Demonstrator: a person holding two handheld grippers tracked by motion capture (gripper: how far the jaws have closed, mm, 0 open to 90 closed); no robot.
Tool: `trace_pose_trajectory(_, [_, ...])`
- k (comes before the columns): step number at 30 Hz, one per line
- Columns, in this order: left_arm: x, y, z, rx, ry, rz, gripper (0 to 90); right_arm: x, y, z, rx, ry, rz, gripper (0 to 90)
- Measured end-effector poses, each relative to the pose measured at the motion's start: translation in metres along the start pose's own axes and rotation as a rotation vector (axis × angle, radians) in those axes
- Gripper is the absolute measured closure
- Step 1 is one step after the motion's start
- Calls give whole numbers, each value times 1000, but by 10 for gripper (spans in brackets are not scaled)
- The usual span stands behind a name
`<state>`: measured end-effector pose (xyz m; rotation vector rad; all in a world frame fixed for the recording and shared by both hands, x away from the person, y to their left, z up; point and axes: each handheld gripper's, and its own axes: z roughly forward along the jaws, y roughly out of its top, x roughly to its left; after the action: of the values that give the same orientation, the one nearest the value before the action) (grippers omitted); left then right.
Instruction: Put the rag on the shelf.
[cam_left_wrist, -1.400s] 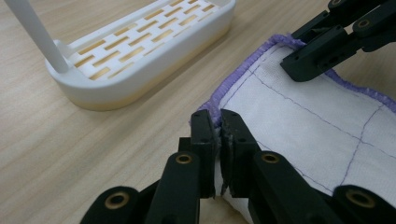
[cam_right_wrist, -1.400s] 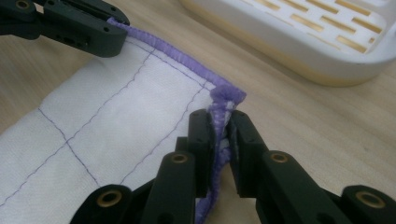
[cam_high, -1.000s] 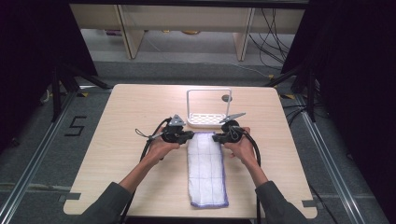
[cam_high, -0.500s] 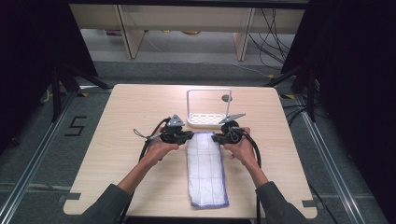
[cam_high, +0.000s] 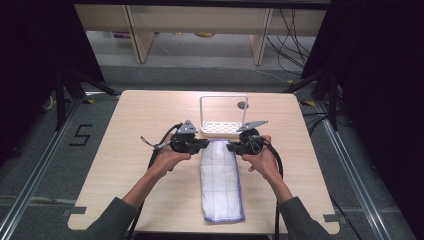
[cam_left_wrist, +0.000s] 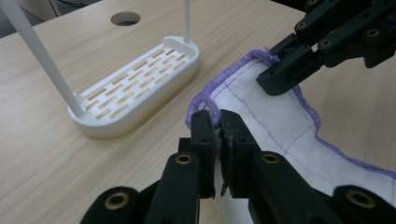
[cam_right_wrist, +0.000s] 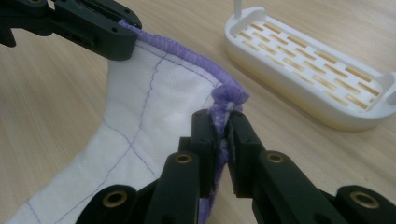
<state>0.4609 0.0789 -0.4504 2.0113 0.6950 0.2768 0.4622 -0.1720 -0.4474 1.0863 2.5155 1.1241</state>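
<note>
Now both claws are clamped on the cloth (cam_high: 221, 181): L gripper (cam_left_wrist: 218, 123) pinches one far corner, R gripper (cam_right_wrist: 223, 122) the other. Since a sec ago that far edge has come up off the table (cam_high: 125, 150), just in front of the white rack (cam_high: 223, 129). Prob. the lift to hang or fold it has begun.

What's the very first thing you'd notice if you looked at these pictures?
A long white cloth with purple edging lies down the middle of the wooden table. Its far end is pinched at both corners: the left gripper is shut on one corner and the right gripper on the other, so the edge sags between them. Just beyond stands a white slotted rack with thin upright posts.
</note>
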Motion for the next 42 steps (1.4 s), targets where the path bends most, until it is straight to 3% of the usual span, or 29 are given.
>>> trace_pose_trajectory(2, [-3, 3, -4, 6, -10, 0, 830, 2, 2, -5, -12, 12, 18, 828])
trace_pose_trajectory(3, [-3, 5, -6, 7, -19, 6, 829, 3, 3, -9, 10, 28, 22, 828])
trace_pose_trajectory(4, [-4, 7, -9, 6, -15, 9, 828, 4, 3, -9, -15, 24, 25, 828])
trace_pose_trajectory(8, [-4, 12, -16, 22, -19, 15, 830, 7, 6, -17, 13, 53, 23, 829])
trace_pose_trajectory(11, [-5, 20, -24, 18, -15, 21, 830, 7, 8, -24, -16, 63, 30, 829])
trace_pose_trajectory(13, [-8, 27, -30, 17, -39, 17, 834, 8, 11, -34, 0, 65, 10, 831])
trace_pose_trajectory(17, [-18, 44, -47, 20, -34, 91, 838, 14, 17, -54, -42, 95, -34, 833])
trace_pose_trajectory(22, [-22, 69, -64, 1, -37, 100, 844, 20, 32, -80, -67, 71, -65, 836])
trace_pose_trajectory(24, [-21, 80, -70, -12, -46, 92, 848, 21, 39, -87, -92, 84, -69, 836])
trace_pose_trajectory(27, [-22, 95, -79, -13, -35, 111, 854, 23, 53, -98, -116, 54, -84, 837])
trace_pose_trajectory(29, [-19, 107, -84, -10, -29, 117, 854, 23, 64, -103, -121, 45, -103, 837])
trace_pose_trajectory(34, [-6, 134, -92, 8, 15, 120, 855, 17, 89, -112, -132, 31, -87, 837])
trace_pose_trajectory(42, [10, 162, -94, 5, 55, 132, 856, 6, 121, -119, -151, 5, -81, 837])
